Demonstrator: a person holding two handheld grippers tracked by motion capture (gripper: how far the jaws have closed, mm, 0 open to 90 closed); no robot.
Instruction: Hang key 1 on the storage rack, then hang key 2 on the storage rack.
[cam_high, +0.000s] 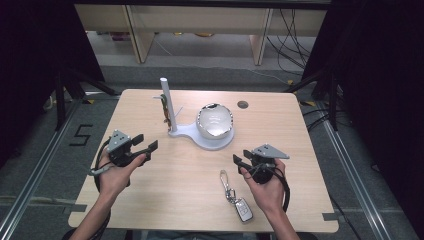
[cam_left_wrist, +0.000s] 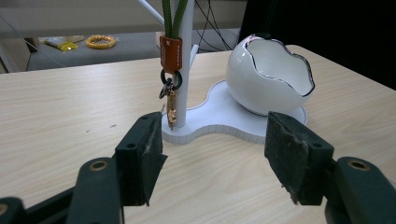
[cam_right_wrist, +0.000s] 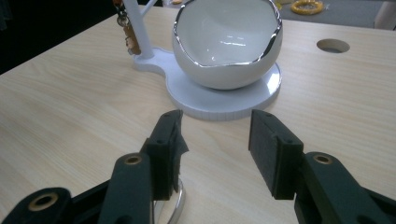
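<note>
1. At the near left of the table (cam_high: 150, 200), the left gripper (cam_high: 145, 142) is held in the person's left hand (cam_high: 116, 175); jaws wide apart, nothing between them. Left gripper view: both pads (cam_left_wrist: 293, 154) bare, aimed at the stand.
2. Right gripper (cam_high: 241, 158) sits in the right hand (cam_high: 267, 187) at the near right; jaws also spread, empty, pointing toward the bowl.
3. Car key (cam_high: 243, 209) with metal clip (cam_high: 224, 178) lies flat on the table just beside the right hand, on its inner side. Right gripper view: a metal ring (cam_right_wrist: 173, 205) shows under the left jaw; contact cannot be told.
4. White stand (cam_high: 200, 137) sits mid-table, beyond both grippers: flat base, upright post (cam_high: 166, 102) at its left end.
5. White egg-shaped bowl (cam_high: 215, 121) with silver rim rests on the round right part of the base, opening tilted toward the person.
6. Green cord with orange tag (cam_left_wrist: 171, 53) and small keyring hangs against the post.
7. Round hole (cam_high: 243, 104) in the tabletop lies beyond the bowl, to its right.
</note>
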